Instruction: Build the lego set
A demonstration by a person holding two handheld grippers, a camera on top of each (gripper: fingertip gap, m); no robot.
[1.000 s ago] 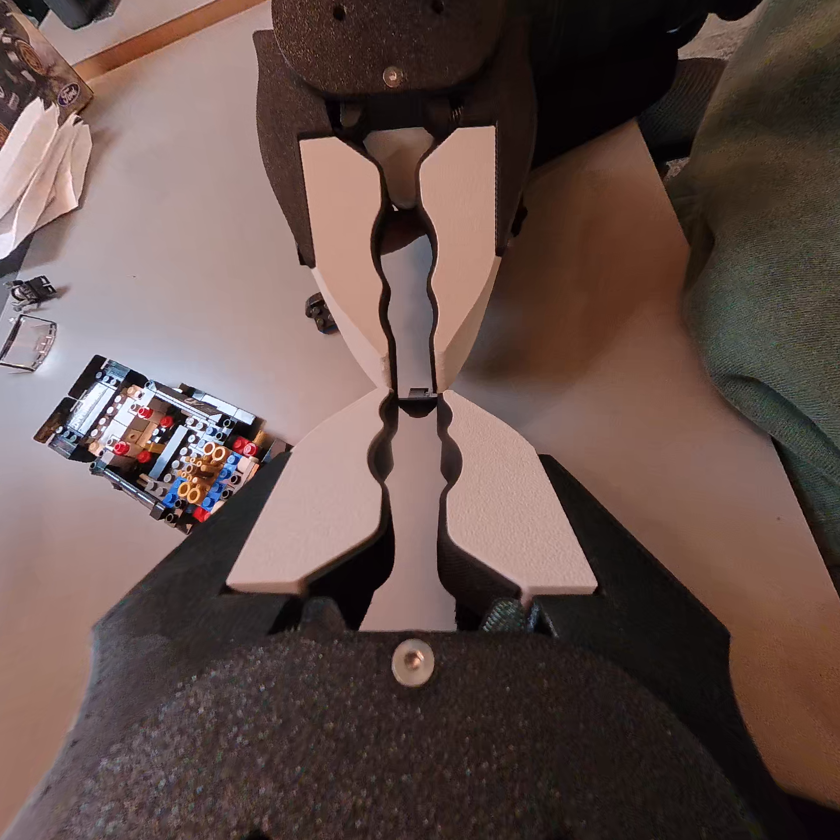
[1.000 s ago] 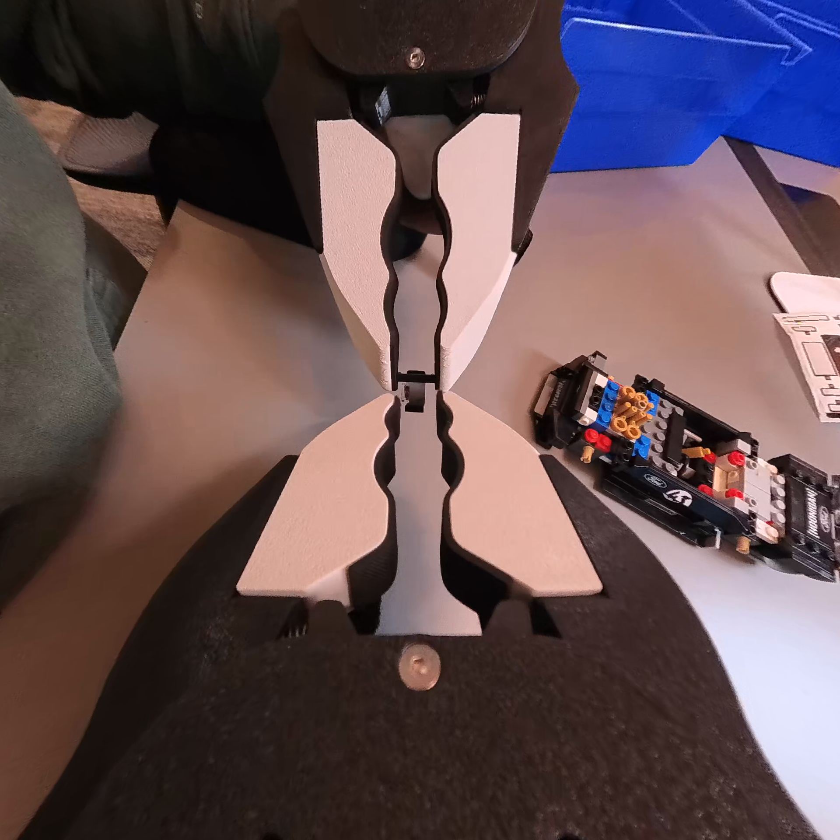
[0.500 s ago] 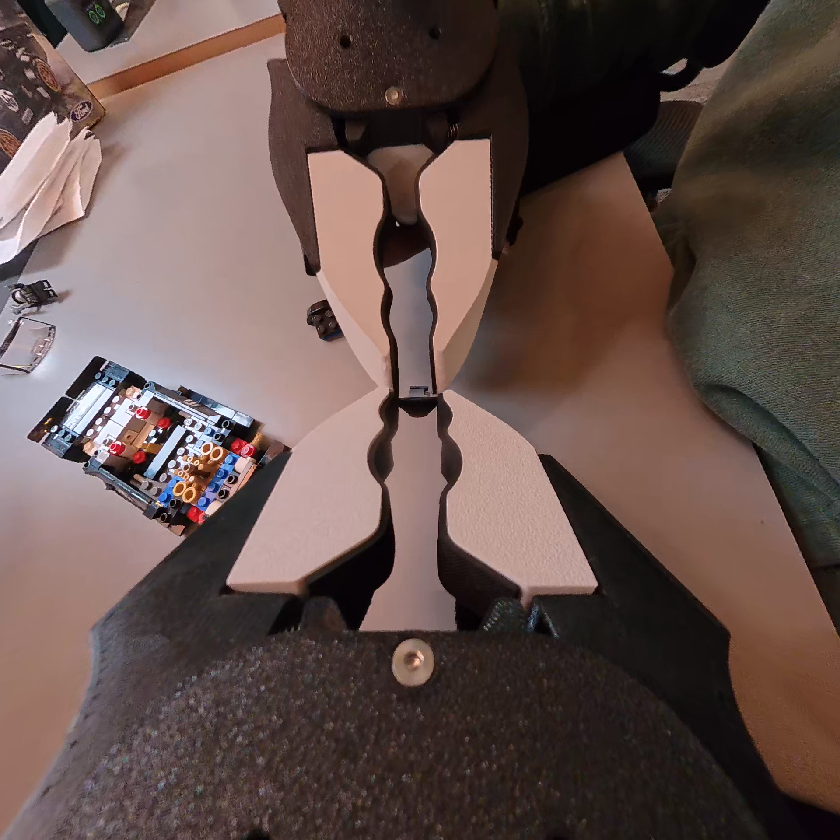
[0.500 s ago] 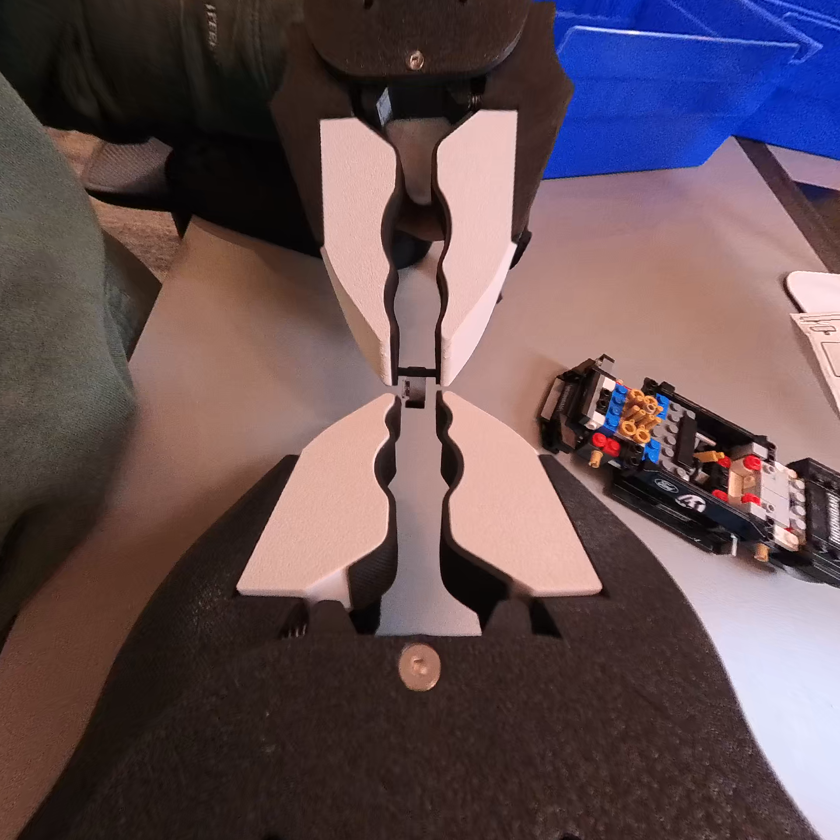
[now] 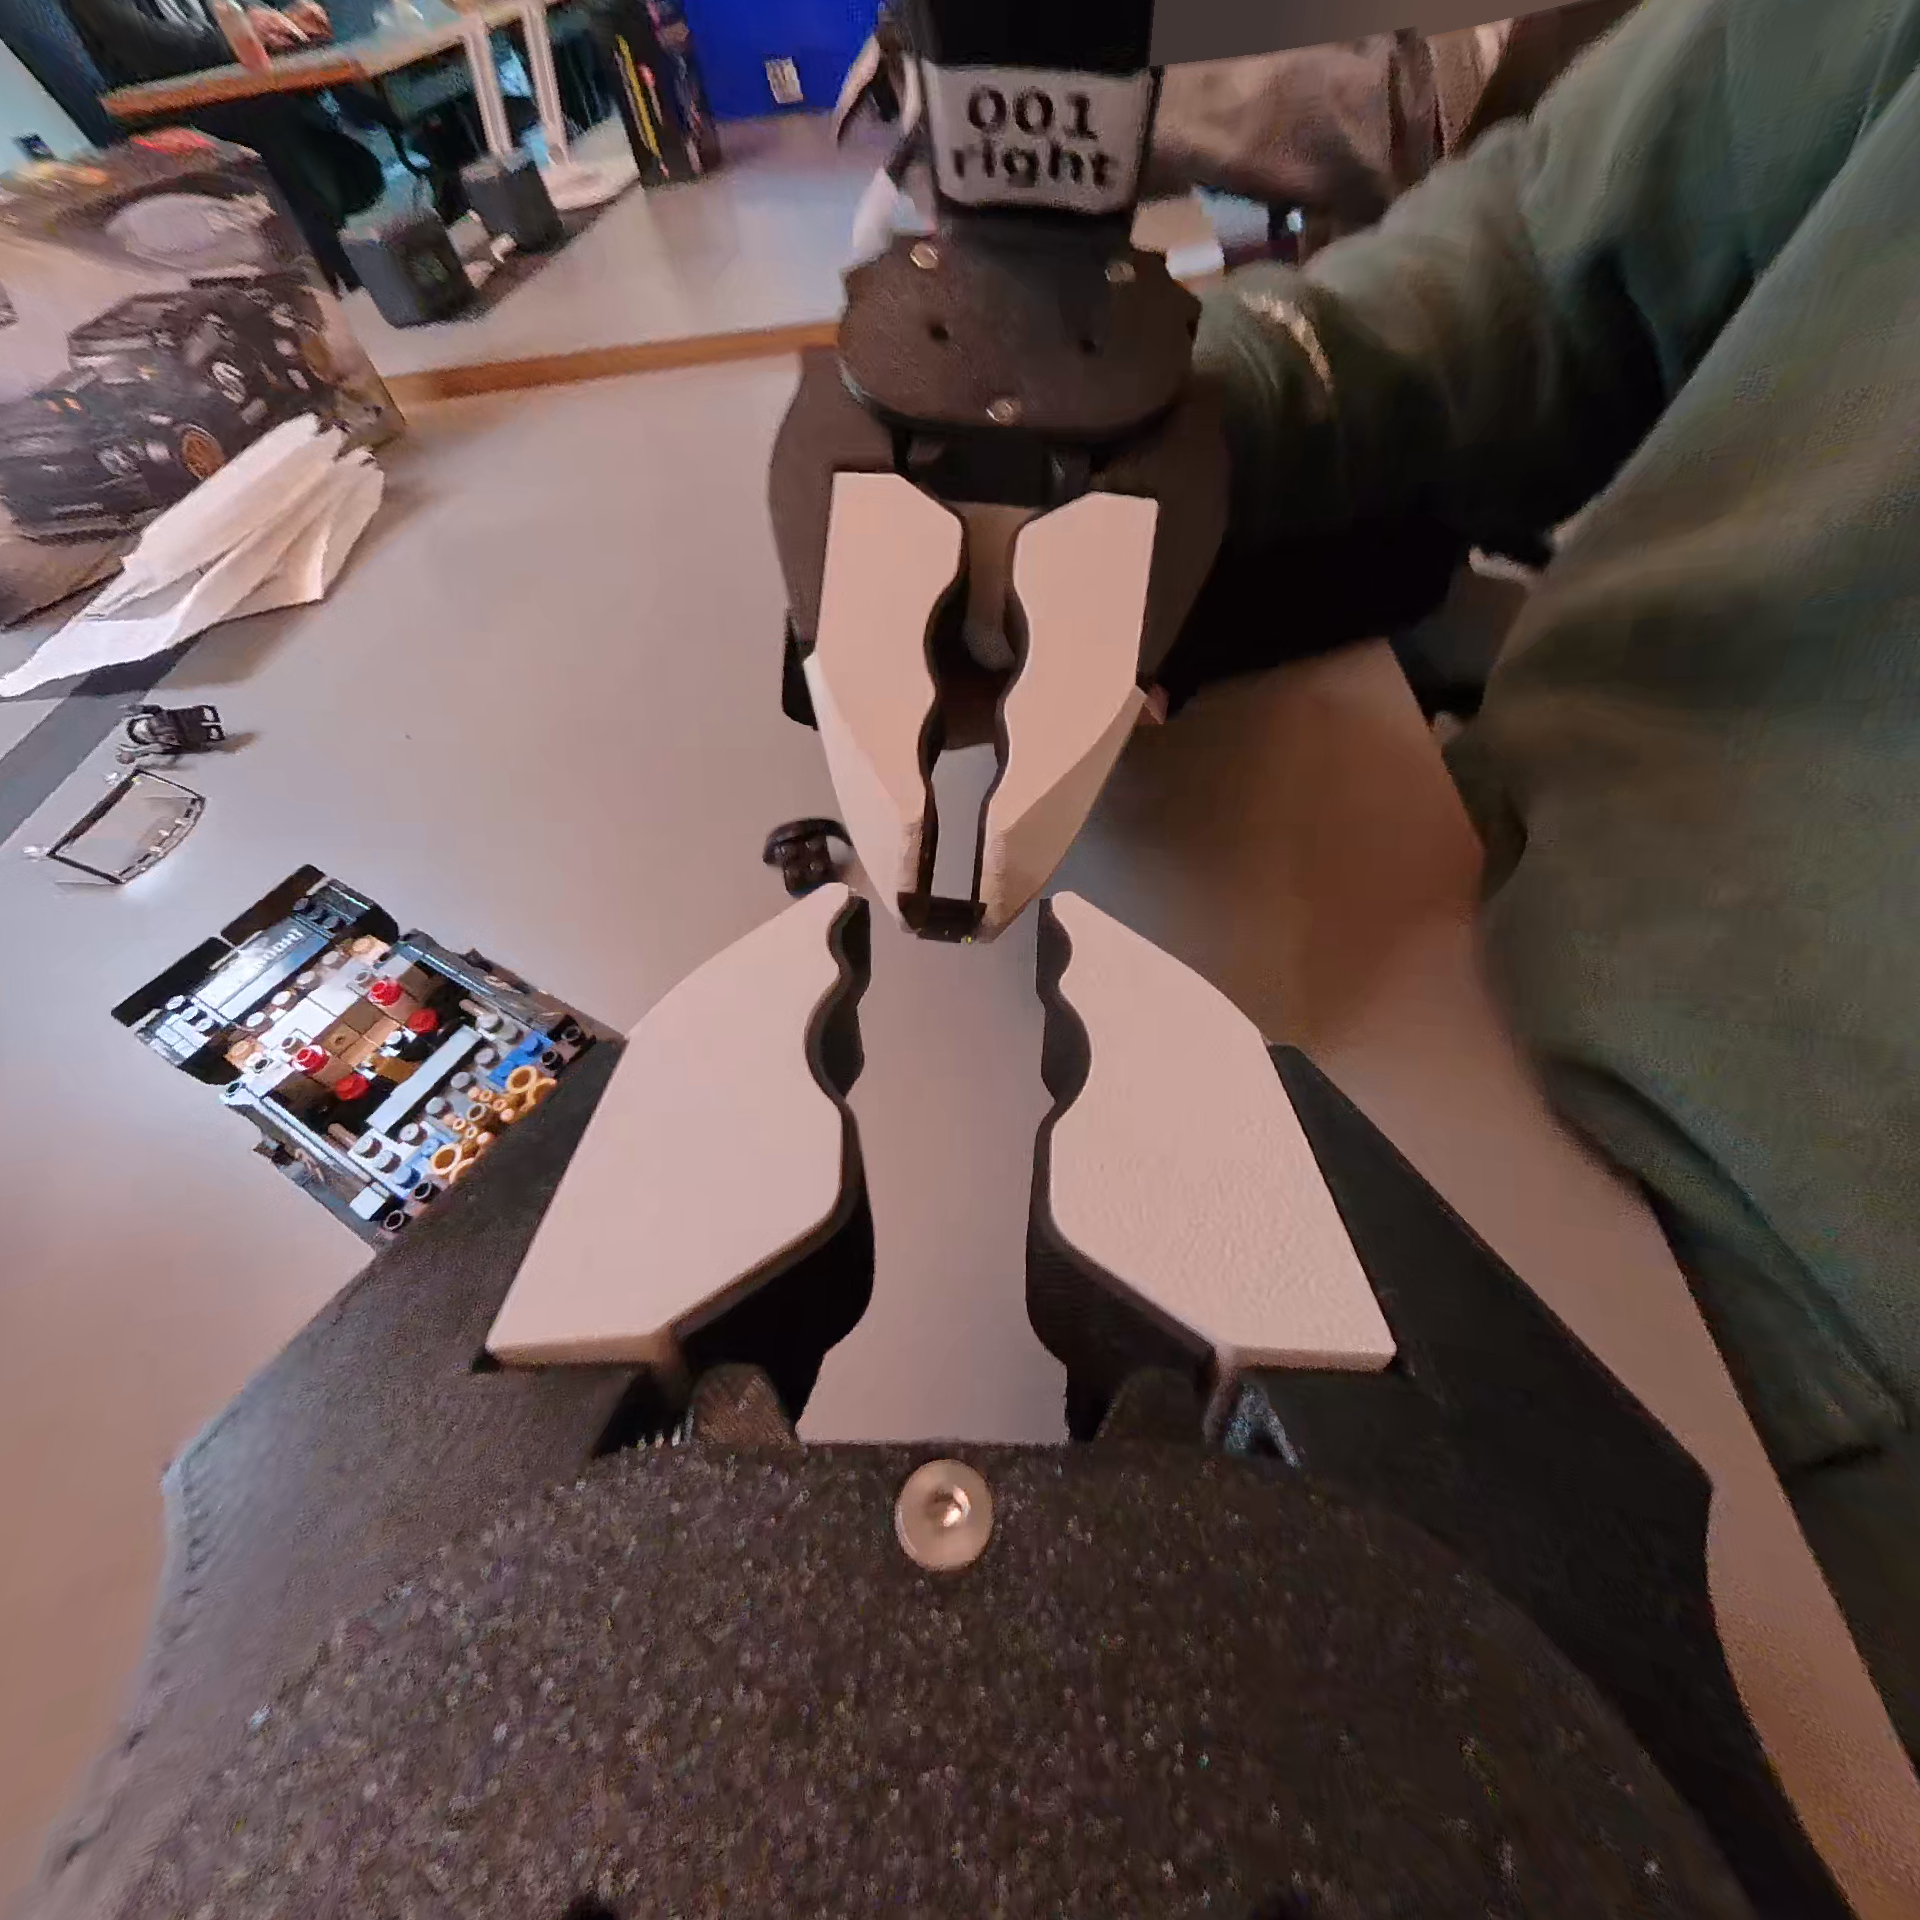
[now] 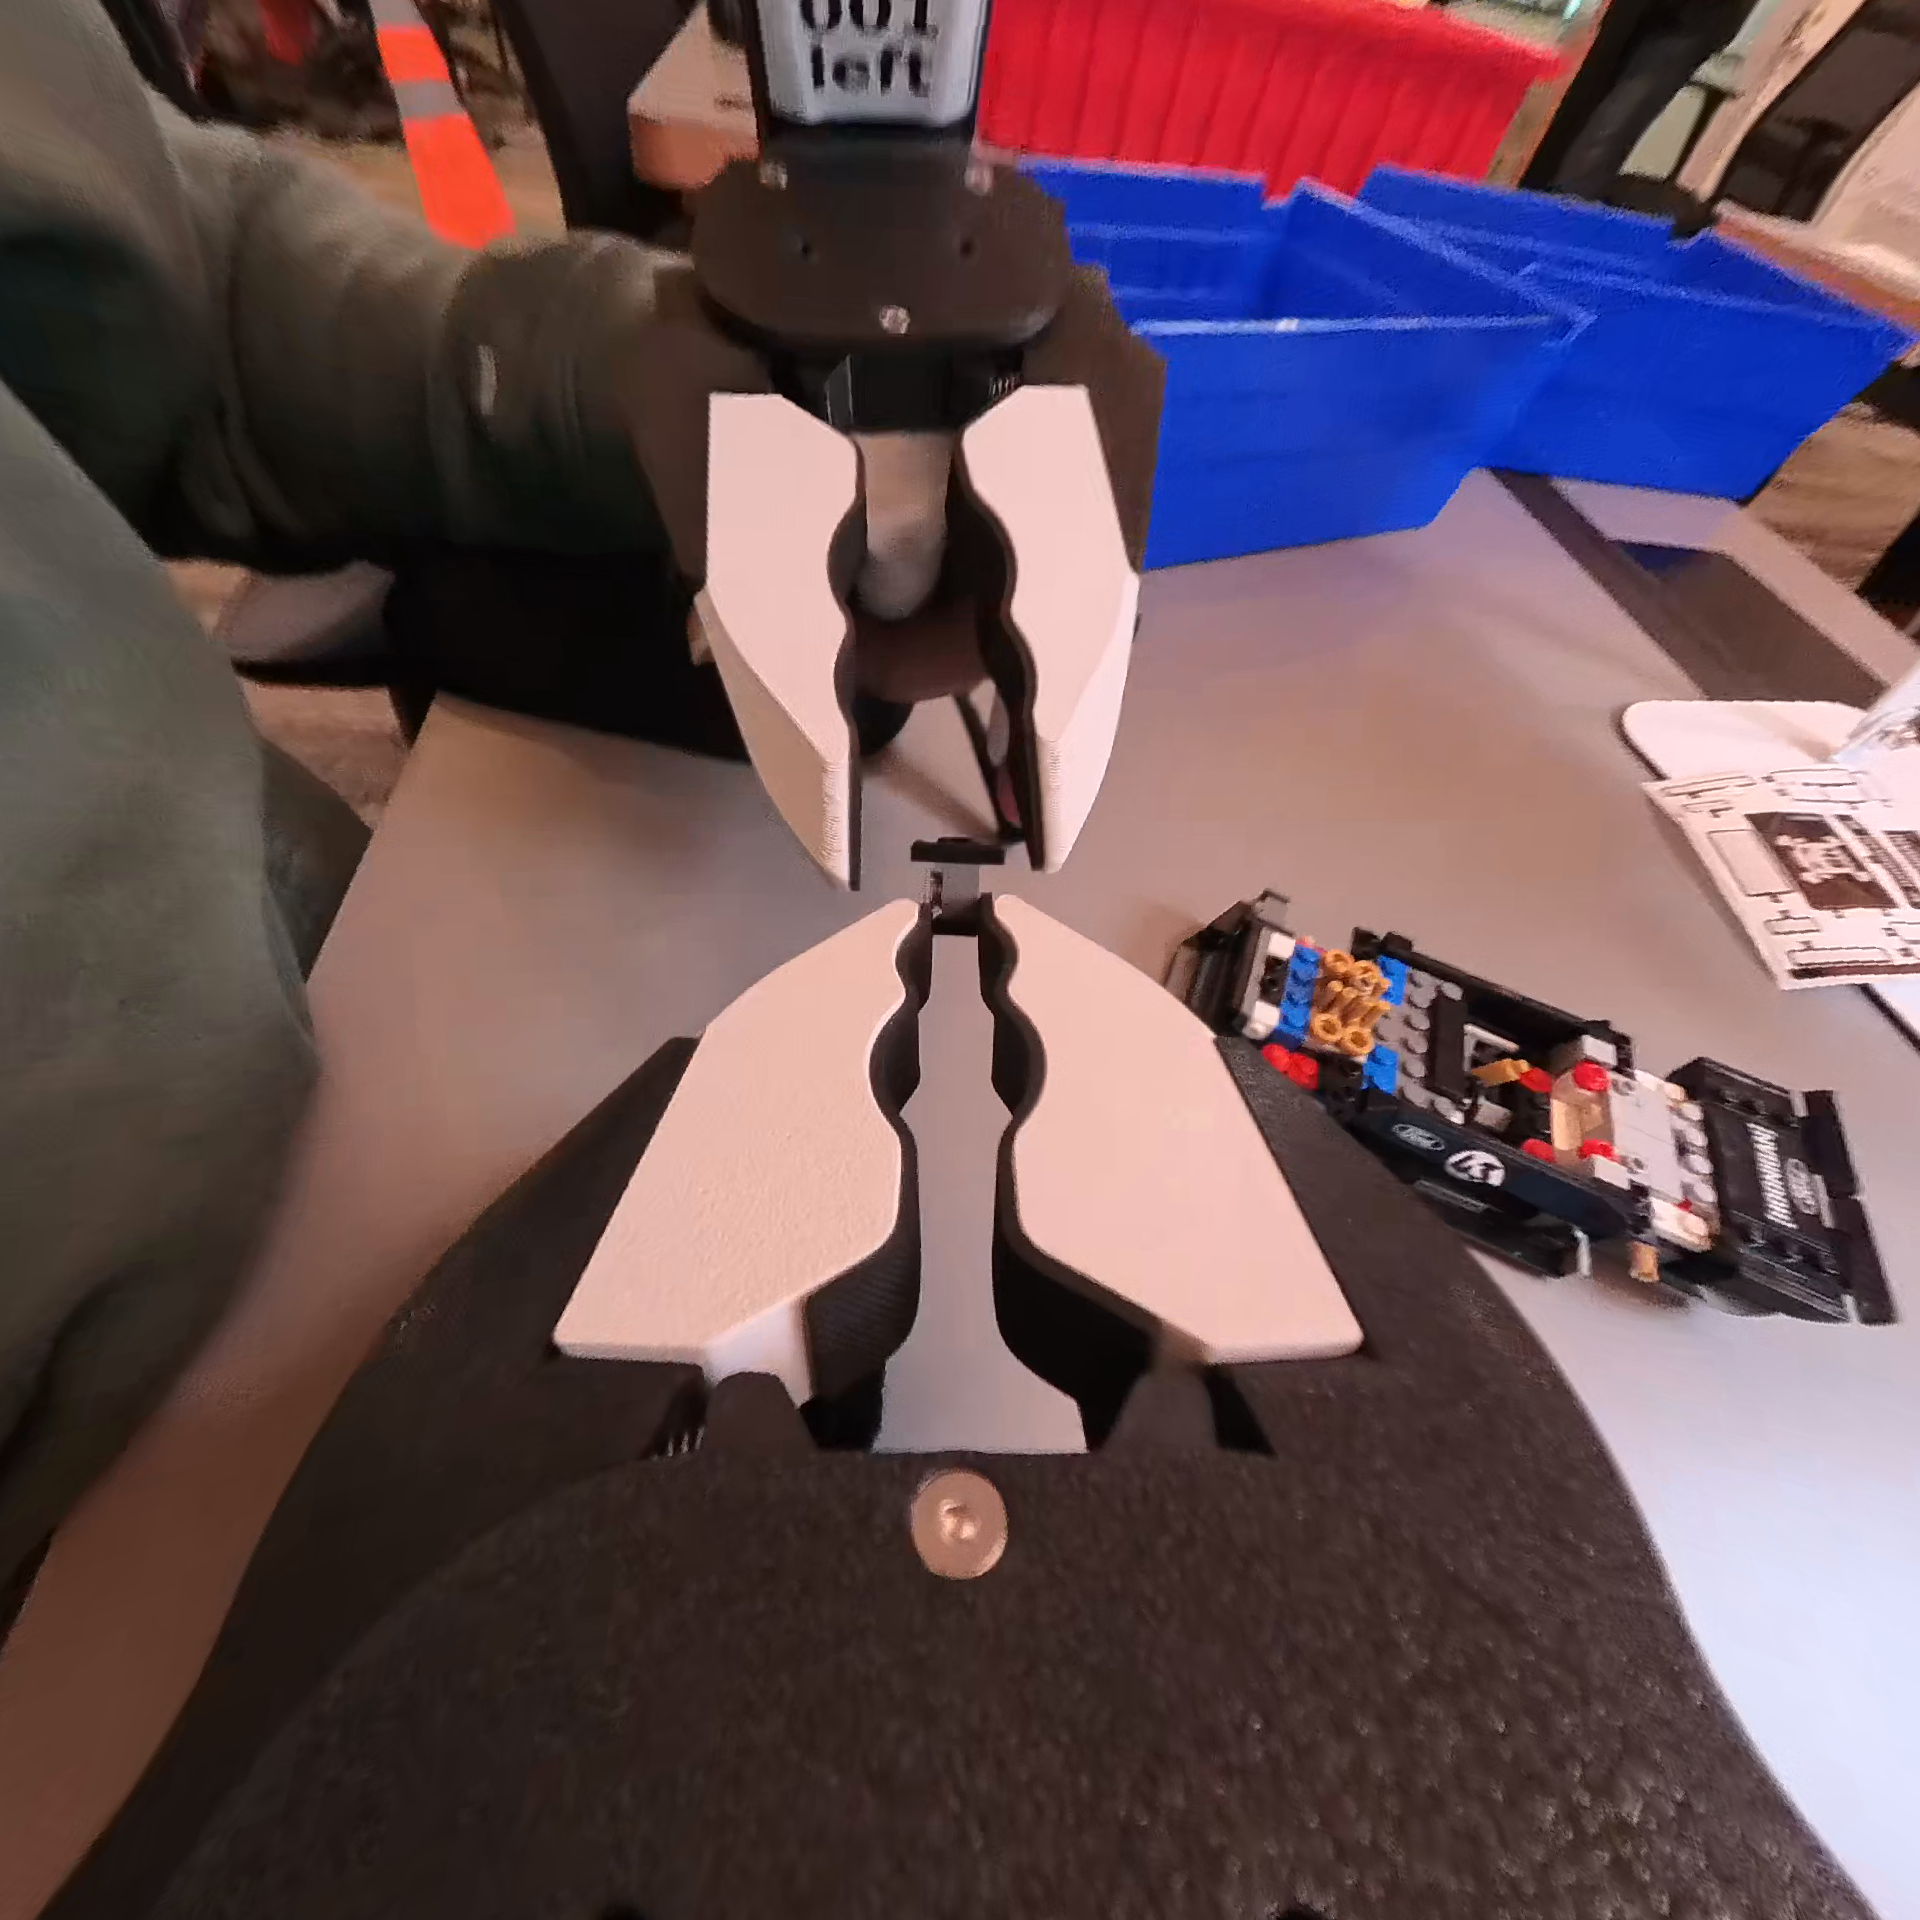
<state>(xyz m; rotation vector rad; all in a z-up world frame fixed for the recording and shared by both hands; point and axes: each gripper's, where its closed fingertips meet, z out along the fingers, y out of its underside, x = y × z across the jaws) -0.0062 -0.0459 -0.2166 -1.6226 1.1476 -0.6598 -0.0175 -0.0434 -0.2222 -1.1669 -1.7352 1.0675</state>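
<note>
My right gripper (image 6: pixel 956 914) is shut on a small black lego piece (image 6: pixel 958 852), held above the grey table. In the left wrist view the right gripper (image 5: pixel 943 912) faces me with the piece (image 5: pixel 940 922) at its tips. My left gripper (image 5: pixel 948 909) is open, its fingertips on either side of the piece and not gripping it. It also shows tip to tip in the right wrist view (image 6: pixel 945 868). The half-built black lego car (image 5: pixel 353 1049) lies on the table to the left, and it shows at the right in the right wrist view (image 6: pixel 1507 1101).
A loose black piece (image 5: pixel 805 852) lies behind the right gripper. A clear windscreen part (image 5: pixel 125 821), white paper bags (image 5: pixel 239 540) and the set's box (image 5: pixel 125 416) lie far left. Blue bins (image 6: pixel 1351 416) and a printed sheet (image 6: pixel 1818 862) are at the right. Green sleeves flank the table edge. The tips of both grippers are at nearly the same place. The half-built black lego car (image 5: pixel 353 1049) sits 15 cm or so from the ends of my left fingers. It is also in sight in the right wrist view (image 6: pixel 1566 1107).
My left gripper has opened and let go of the black piece, which stays in the right gripper. Both grippers have tilted up, so more of the room shows.
</note>
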